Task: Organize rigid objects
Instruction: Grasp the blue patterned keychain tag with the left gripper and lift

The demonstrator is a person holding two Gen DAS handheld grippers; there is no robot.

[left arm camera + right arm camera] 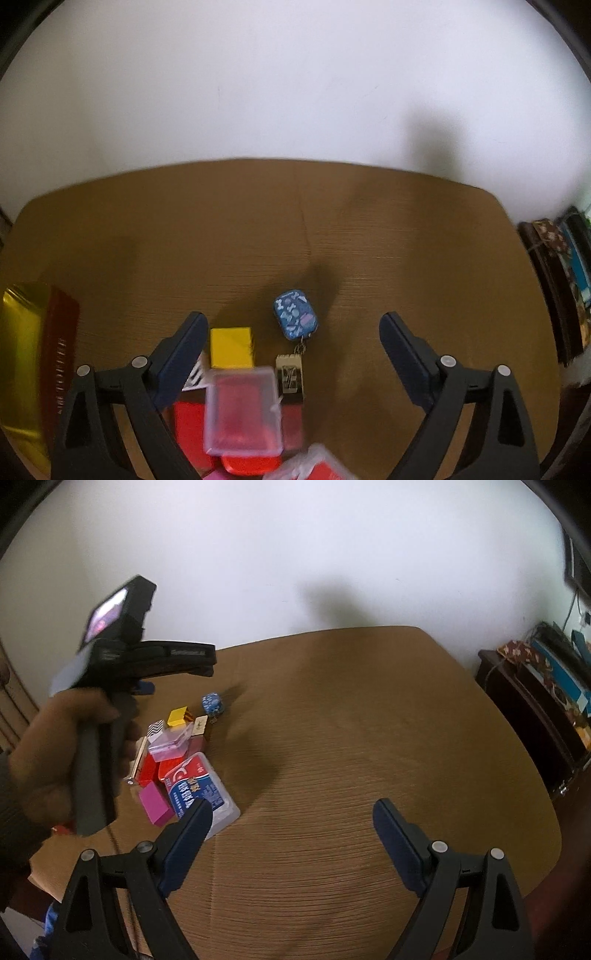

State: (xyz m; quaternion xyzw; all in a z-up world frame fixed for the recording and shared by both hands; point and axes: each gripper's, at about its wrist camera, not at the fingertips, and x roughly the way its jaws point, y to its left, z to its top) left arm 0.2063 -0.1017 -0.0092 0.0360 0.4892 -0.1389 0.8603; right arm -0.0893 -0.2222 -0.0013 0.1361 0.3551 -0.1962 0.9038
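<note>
A cluster of small rigid objects lies on the brown table (406, 240). In the left wrist view I see a blue patterned case (295, 314), a yellow box (232, 346), a clear plastic box (242, 410) over red boxes, and a small beige box (290, 373). My left gripper (293, 334) is open and empty, hovering above them. In the right wrist view the same pile shows a pink box (155, 805), a clear card case with red and blue print (201, 794) and the blue case (213, 703). My right gripper (291, 818) is open and empty, right of the pile.
A gold and dark red tin (29, 358) stands at the table's left edge. A dark cabinet with cluttered items (535, 701) stands to the right of the table. A white wall rises behind. The hand holding the left gripper (59, 746) is at the left.
</note>
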